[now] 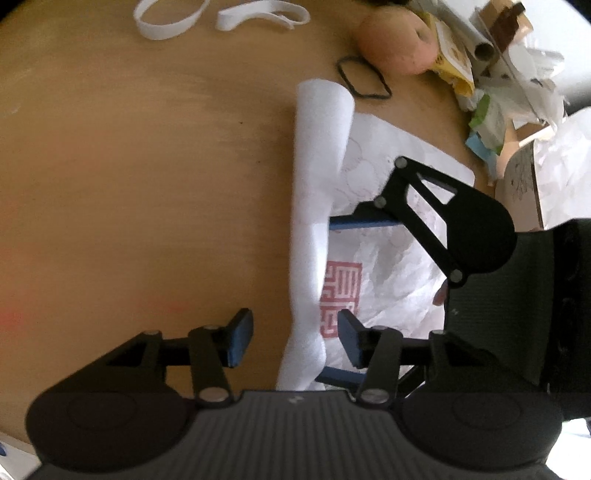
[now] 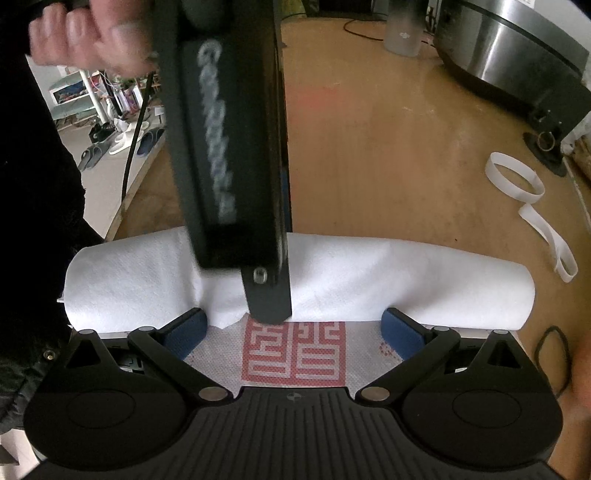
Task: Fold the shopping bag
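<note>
The white shopping bag [image 1: 391, 266] lies flat on the wooden table, with a red square seal [image 2: 295, 354] printed on it. One side of it is folded over into a long puffy roll [image 2: 388, 277]. My left gripper [image 1: 295, 339] is open and straddles the near end of that roll [image 1: 306, 258]; its pads do not touch the cloth. In the right wrist view the left gripper [image 2: 271, 302] comes down steeply onto the roll, held by a hand [image 2: 92, 33]. My right gripper [image 2: 295, 332] stands open low over the seal, just short of the roll. It shows at the right of the left wrist view as right gripper [image 1: 332, 299].
White strap loops [image 1: 166, 22] and a black elastic band [image 1: 364, 79] lie on the table [image 1: 129, 184] beyond the bag. A peach-coloured round thing [image 1: 395, 40] and a heap of papers and packaging [image 1: 498, 74] crowd one corner. A steel appliance [image 2: 509, 48] stands at the far edge.
</note>
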The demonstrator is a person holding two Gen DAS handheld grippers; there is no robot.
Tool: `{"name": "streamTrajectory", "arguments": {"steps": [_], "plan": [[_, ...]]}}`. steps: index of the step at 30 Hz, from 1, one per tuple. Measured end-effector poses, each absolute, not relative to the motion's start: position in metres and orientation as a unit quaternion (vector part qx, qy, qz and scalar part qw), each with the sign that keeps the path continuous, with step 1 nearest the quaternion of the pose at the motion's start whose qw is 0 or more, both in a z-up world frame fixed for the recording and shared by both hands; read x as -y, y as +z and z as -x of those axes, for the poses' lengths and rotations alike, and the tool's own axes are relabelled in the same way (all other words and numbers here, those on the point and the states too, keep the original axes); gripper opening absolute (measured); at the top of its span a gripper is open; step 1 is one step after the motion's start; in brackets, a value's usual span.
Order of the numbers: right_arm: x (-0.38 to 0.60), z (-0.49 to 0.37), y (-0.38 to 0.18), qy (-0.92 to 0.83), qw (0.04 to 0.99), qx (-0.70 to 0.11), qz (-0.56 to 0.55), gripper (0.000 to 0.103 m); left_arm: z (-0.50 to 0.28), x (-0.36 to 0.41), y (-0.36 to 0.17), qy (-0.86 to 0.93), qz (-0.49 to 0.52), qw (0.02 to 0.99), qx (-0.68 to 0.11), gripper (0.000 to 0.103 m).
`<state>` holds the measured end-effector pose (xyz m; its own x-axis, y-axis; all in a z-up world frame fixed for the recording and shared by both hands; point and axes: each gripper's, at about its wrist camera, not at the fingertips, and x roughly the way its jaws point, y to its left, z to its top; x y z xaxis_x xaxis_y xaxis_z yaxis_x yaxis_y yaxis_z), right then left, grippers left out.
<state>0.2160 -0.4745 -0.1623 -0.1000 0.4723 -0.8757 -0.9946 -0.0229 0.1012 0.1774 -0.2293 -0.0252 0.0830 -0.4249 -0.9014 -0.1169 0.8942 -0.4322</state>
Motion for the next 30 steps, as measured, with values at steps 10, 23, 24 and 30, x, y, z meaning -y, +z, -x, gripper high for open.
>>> {"name": "streamTrajectory", "arguments": {"steps": [10, 23, 24, 30], "plan": [[0.424, -0.203, -0.124, 0.632, 0.580, -0.388, 0.336, 0.103, -0.183, 0.221, -0.031, -0.118, 0.249, 0.704, -0.654, 0.014], [0.436, -0.173, -0.097, 0.633, 0.585, -0.385, 0.329, 0.103, -0.182, 0.253, -0.020, -0.164, 0.244, 0.710, -0.640, 0.006], [0.435, -0.173, -0.096, 0.633, 0.586, -0.385, 0.328, 0.103, -0.183, 0.256, -0.022, -0.166, 0.246, 0.708, -0.641, 0.006], [0.436, -0.174, -0.092, 0.633, 0.595, -0.379, 0.319, 0.103, -0.189, 0.271, -0.037, -0.167, 0.257, 0.695, -0.650, 0.008]]}}
